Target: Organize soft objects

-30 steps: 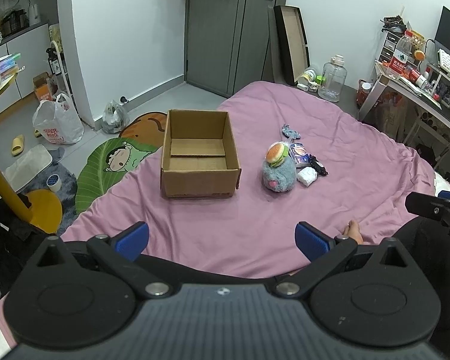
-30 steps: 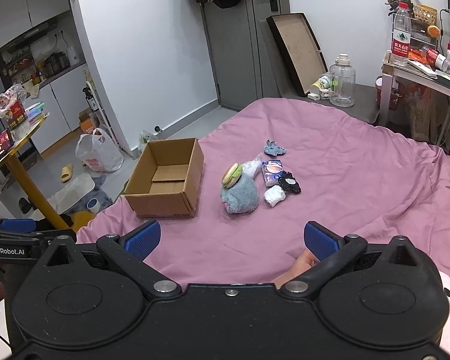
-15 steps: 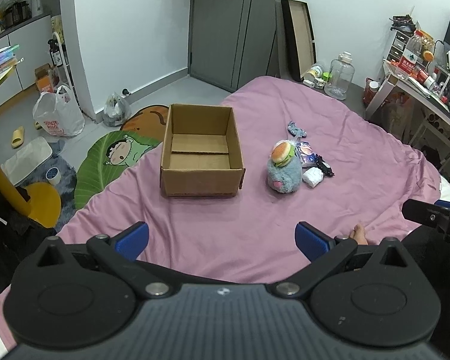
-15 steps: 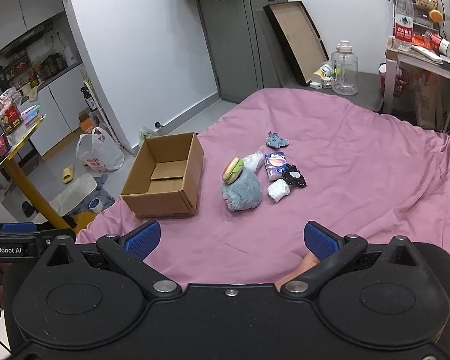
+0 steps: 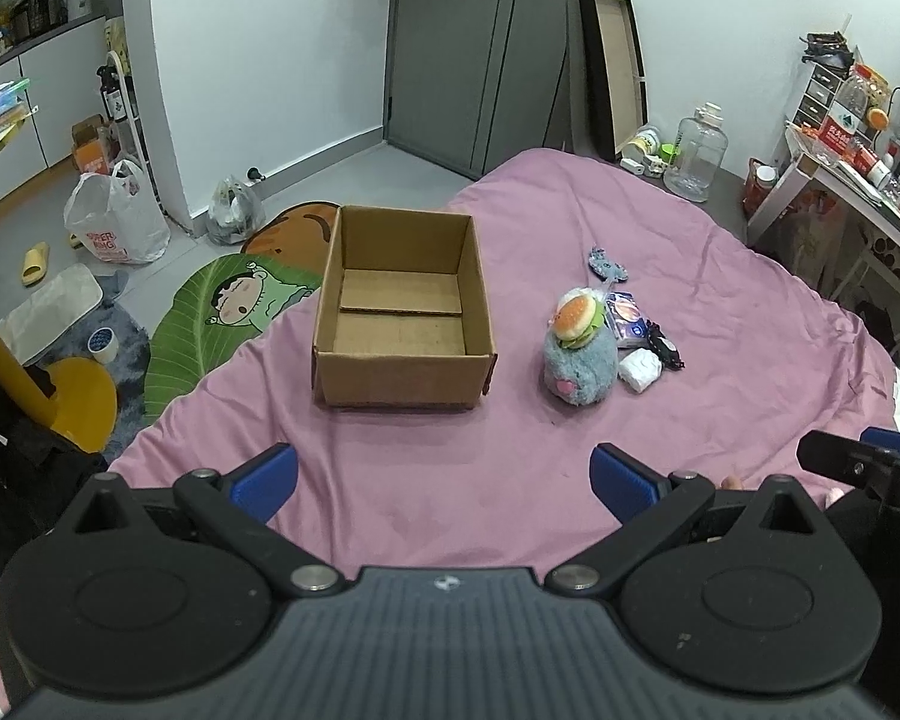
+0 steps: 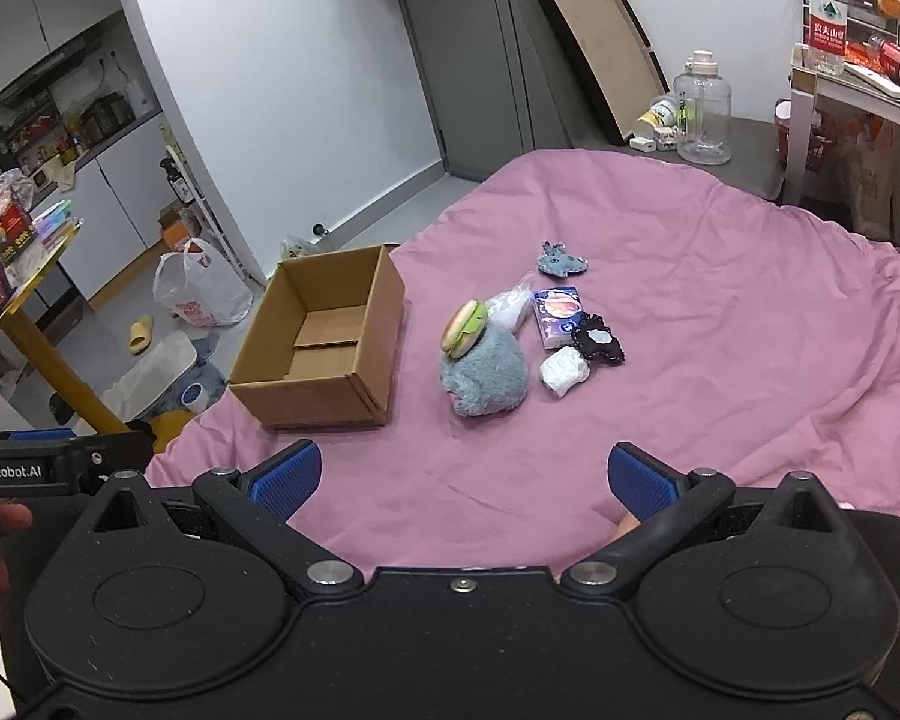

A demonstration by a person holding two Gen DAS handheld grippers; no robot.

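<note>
Bed, pink sheet; open box near its left edge, nothing inside, long axis running away from the cameras. Grey plush just right of the box, burger toy leaning on top; small soft bits in a cluster beyond. Left gripper and right gripper both spread wide, holding nothing, well short of the pile. Judgement: right goes for the plush first, closing across its round body, low, clear of the burger

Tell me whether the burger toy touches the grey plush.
Touching. In the right wrist view the burger toy leans on top of the grey plush, with no gap between them; the left wrist view agrees.
</note>
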